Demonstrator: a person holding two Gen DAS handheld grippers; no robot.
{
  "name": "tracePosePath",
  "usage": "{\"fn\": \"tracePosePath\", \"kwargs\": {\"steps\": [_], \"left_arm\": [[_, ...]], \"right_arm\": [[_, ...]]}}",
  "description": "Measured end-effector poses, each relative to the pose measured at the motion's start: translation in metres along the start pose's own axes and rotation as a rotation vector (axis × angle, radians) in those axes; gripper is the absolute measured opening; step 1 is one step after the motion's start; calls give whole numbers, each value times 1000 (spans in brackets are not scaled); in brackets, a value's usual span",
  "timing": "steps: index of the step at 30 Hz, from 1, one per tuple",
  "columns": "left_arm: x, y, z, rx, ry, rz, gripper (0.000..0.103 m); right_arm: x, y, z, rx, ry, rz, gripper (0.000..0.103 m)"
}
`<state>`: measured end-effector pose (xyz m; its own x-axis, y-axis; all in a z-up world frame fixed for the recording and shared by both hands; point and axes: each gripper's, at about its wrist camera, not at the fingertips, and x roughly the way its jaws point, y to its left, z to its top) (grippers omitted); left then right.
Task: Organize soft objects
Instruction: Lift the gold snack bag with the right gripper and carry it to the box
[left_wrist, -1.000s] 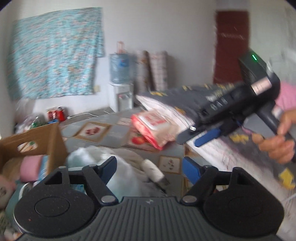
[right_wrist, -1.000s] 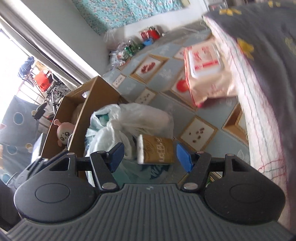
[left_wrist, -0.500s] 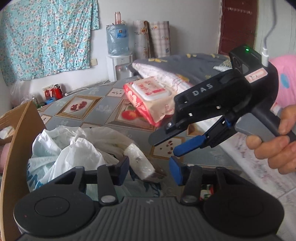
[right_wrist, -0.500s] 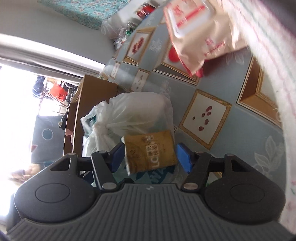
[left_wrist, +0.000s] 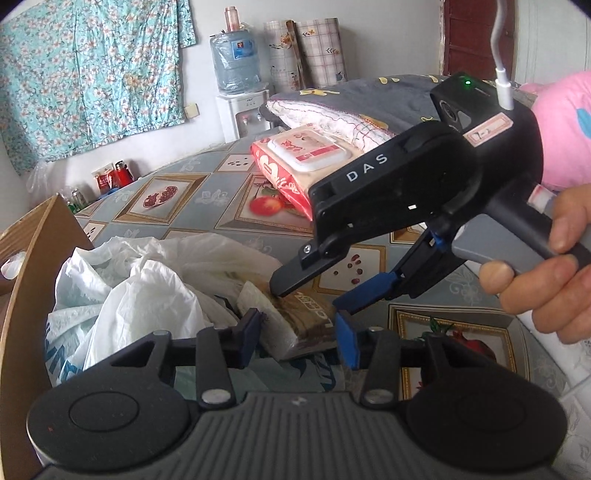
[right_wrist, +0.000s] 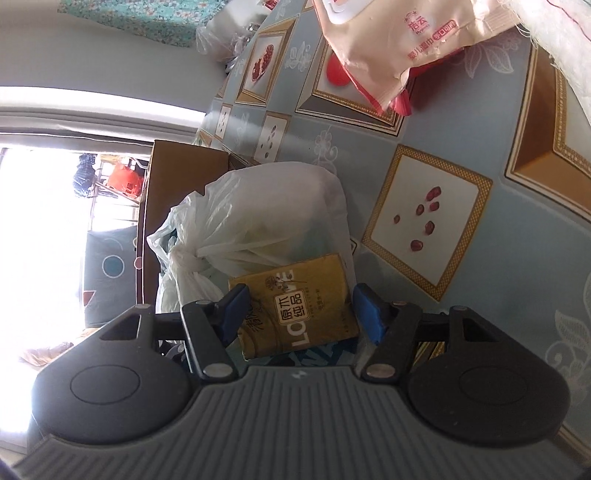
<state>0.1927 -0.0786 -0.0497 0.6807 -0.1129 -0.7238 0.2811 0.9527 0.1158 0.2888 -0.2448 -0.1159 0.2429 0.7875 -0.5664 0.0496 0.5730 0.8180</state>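
A gold-brown tissue pack (right_wrist: 299, 306) lies on a blue-printed bag, against a knotted white plastic bag (right_wrist: 266, 218). My right gripper (right_wrist: 301, 312) is open, its blue pads on either side of the pack, not pressing it. In the left wrist view the pack (left_wrist: 291, 321) sits just ahead of my left gripper (left_wrist: 301, 338), which is open with its pads flanking the pack's near end. The right gripper (left_wrist: 317, 291) reaches down onto the pack from the right. A red-and-cream wet-wipes pack (left_wrist: 295, 162) lies farther back on the table.
A cardboard box (left_wrist: 33, 258) stands at the left beside the white bag (left_wrist: 147, 280). A folded grey quilt (left_wrist: 354, 107) lies at the back right. The patterned tablecloth (right_wrist: 428, 221) covers the table. A water dispenser (left_wrist: 240, 88) stands by the wall.
Both grippers have closed in on the tissue pack. The right gripper has dropped lower over it and the left has moved forward until its pads flank it.
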Motion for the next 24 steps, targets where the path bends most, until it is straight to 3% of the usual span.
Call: {"fn": "tracePosePath", "kwargs": {"steps": [12,19,24], "left_arm": [[-39,-3,5,-49,-87,-50,45],[-100,4,6,-105,-217,-44,45],[-142,28,-2,-179,-278,19,45]], "right_arm": [[-50,35,-26,-50,-88,-8,63],[-81,101,-53,-191,-151,-12,63],[-76,162,-71,-330,-147,13,63]]}}
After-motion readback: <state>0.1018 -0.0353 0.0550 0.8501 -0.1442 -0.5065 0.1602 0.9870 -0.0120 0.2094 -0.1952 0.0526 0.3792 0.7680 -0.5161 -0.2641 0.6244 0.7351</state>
